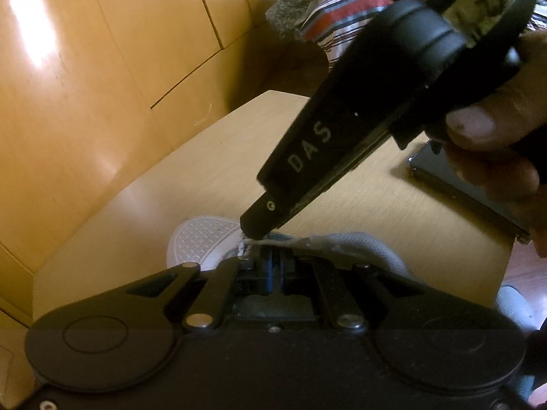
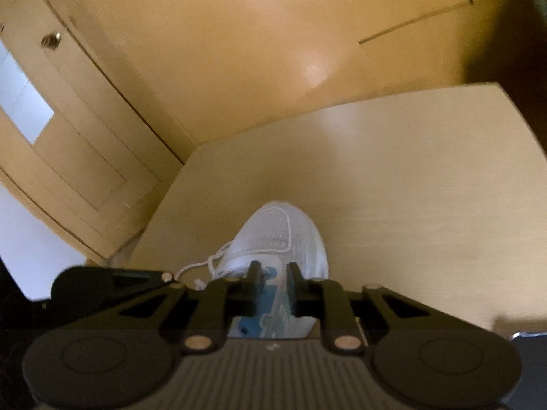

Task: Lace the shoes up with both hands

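here the white sneaker point(image 2: 283, 235) sits toe-away on the wooden table point(image 2: 410, 177), its white lace point(image 2: 205, 264) trailing loose off the left side by the eyelets. in the left wrist view the right gripper point(image 1: 254, 227) comes down with fingers clamped together at the lace crossing, likely pinching lace though the right wrist view shows a gap there; our left gripper point(image 1: 275, 266) looks nearly closed, on what we cannot tell. we judge it best to keep the pinch near the lace tip and pull along the eyelet line, steadying the shoe with the other.

Warm dim light, glare patches on the wooden wall point(image 1: 30, 27), soft motion blur, fisheye-bent edges.
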A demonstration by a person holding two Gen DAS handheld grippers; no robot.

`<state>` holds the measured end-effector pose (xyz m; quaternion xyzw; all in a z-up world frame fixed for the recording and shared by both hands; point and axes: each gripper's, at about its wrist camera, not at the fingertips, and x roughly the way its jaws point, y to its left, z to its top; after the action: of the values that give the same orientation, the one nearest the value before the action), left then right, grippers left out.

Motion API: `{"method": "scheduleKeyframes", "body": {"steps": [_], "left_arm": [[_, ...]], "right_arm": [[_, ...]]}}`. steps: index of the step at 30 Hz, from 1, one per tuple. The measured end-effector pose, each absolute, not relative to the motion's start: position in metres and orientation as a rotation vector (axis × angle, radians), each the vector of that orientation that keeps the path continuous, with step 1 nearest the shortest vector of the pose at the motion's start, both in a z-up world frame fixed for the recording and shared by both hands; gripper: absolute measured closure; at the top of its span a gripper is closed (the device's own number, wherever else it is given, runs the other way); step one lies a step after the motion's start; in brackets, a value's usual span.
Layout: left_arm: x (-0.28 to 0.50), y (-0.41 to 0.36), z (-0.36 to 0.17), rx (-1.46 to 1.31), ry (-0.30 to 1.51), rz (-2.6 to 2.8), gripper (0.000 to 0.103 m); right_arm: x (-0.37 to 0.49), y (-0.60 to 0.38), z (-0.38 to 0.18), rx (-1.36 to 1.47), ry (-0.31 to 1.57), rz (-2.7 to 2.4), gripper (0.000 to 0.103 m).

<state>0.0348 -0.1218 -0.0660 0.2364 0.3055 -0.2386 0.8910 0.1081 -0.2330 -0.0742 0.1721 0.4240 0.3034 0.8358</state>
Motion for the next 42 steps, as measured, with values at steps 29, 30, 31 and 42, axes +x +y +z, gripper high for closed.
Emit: {"method": "scheduleKeyframes", "body": {"steps": [29, 30, 31, 42], "left_arm": [[0.003, -0.109, -0.064, 0.574, 0.555, -0.416, 0.054], [0.003, -0.110, -0.063, 0.573, 0.554, -0.419, 0.054], [0.003, -0.111, -0.061, 0.569, 0.553, -0.422, 0.054], [-0.005, -0.121, -0.021, 0.621, 0.624, -0.540, 0.053]], "right_arm": [[0.046, -0.539, 0.084, 0.304, 0.169, -0.270, 0.101], [0.051, -0.521, 0.078, 0.306, 0.209, -0.185, 0.101], [0.057, -0.502, 0.072, 0.307, 0.251, -0.096, 0.101], [0.097, -0.291, 0.008, 0.236, 0.647, 0.786, 0.101]]}}
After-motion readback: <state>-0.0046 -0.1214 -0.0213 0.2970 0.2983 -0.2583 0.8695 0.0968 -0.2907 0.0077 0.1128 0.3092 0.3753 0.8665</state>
